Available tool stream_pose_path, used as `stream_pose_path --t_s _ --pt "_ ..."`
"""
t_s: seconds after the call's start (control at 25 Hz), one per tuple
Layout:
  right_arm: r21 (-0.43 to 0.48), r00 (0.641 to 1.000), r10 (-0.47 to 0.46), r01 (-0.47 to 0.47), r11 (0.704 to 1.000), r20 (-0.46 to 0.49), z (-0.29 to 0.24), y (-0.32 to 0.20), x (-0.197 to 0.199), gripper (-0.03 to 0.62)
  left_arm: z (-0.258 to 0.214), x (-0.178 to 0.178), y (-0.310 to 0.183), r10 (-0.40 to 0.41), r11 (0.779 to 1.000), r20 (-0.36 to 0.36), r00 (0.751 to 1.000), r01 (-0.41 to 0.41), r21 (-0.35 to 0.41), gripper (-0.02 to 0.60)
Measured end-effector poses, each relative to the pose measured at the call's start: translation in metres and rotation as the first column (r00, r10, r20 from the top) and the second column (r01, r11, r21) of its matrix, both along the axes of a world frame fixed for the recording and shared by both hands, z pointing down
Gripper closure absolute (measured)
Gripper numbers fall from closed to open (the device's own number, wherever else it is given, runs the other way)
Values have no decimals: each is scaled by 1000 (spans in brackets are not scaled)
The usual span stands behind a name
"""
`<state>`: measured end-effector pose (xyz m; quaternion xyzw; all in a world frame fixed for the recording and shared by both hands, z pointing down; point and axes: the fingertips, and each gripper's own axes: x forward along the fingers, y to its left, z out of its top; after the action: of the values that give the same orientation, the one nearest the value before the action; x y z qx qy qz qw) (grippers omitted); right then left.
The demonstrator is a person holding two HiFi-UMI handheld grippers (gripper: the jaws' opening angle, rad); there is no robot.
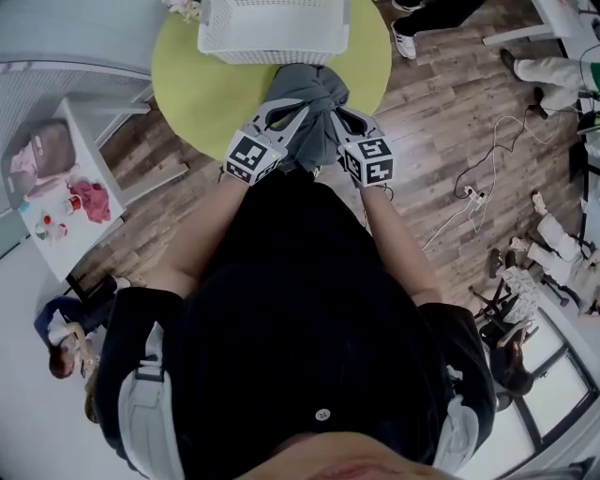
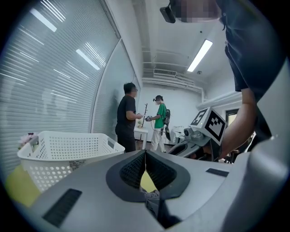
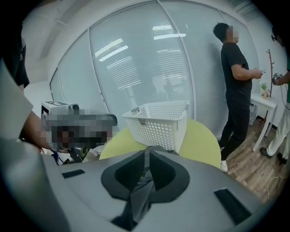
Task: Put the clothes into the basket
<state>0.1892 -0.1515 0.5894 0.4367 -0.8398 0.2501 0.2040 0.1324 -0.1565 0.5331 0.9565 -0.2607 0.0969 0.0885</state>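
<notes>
A grey garment (image 1: 307,94) hangs bunched between my two grippers, just in front of the white perforated basket (image 1: 272,28) on the round yellow-green table (image 1: 202,94). My left gripper (image 1: 292,111) is shut on the garment's left side; grey cloth (image 2: 152,198) shows pinched under its closed jaws (image 2: 145,158). My right gripper (image 1: 339,114) is shut on the right side, with a fold of the garment (image 3: 140,190) caught between its closed jaws (image 3: 147,156). The basket (image 3: 158,122) stands close ahead in the right gripper view and to the left (image 2: 68,152) in the left gripper view.
A white side table (image 1: 89,239) with small items stands to the left. Cables and a power strip (image 1: 476,195) lie on the wood floor at the right. A person in black (image 3: 238,90) and a person in green (image 2: 158,122) stand beyond the round table.
</notes>
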Motion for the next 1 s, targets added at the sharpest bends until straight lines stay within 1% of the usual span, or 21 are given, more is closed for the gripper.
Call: stream_pose_path --t_s 0.2,0.28,0.36,0.48,0.6,0.68,0.84,1.0 --pt "-137 1000 28 -29 990 -13 41 -6 1 560 22 8 -16 56 998 31 998 -55 -22 571" --pt "-185 999 45 -48 982 -20 56 -10 3 540 29 11 -24 79 997 50 996 -78 -21 571" --pt "-233 998 60 -64 970 -25 70 -13 4 477 35 13 -30 108 994 66 992 -106 -20 571" --pt "-310 996 78 -84 947 -31 92 -14 2 385 41 17 -35 146 989 70 987 -145 -23 571" --pt "-379 995 86 -97 920 -44 115 -15 -4 314 50 17 -41 171 985 74 982 -169 -37 572" --pt "-409 994 91 -110 906 -66 128 -18 -7 269 54 16 -45 185 982 74 980 -182 -45 572" --pt "-452 988 104 -145 880 -115 157 -24 -9 202 64 14 -53 198 979 73 977 -194 -63 571" --pt "-498 986 75 -141 855 -151 177 -25 -18 168 73 8 -59 200 978 74 977 -195 -77 571"
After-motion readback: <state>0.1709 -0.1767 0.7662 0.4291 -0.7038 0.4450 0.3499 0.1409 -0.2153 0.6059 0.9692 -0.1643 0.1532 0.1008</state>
